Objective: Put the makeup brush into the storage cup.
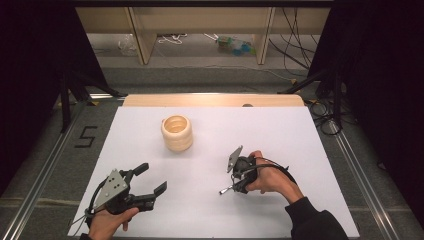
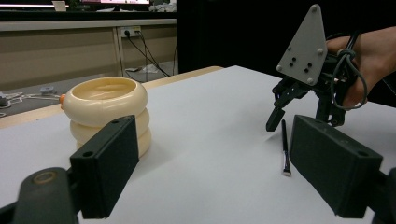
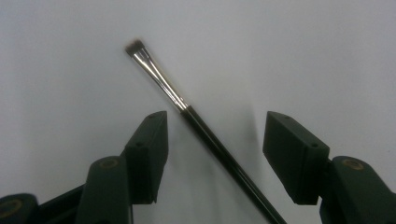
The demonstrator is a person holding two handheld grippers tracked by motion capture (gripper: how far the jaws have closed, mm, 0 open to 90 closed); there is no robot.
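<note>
The right gripper (image 3: 212,154) is straddling a brush (image 3: 205,135), jaws apart; the left gripper (image 1: 150,181) is gaping wide, a cream holder (image 1: 177,133) standing at eleven o'clock.

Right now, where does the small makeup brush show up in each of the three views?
High view: the brush lies right of centre on the white table, under the right gripper.
Left gripper view: right of centre, lying flat below that gripper, bristles toward the camera.
Right gripper view: centre, running diagonally between the open black fingers, bristles upper left.
Shared landmark: the right gripper around it.
</note>
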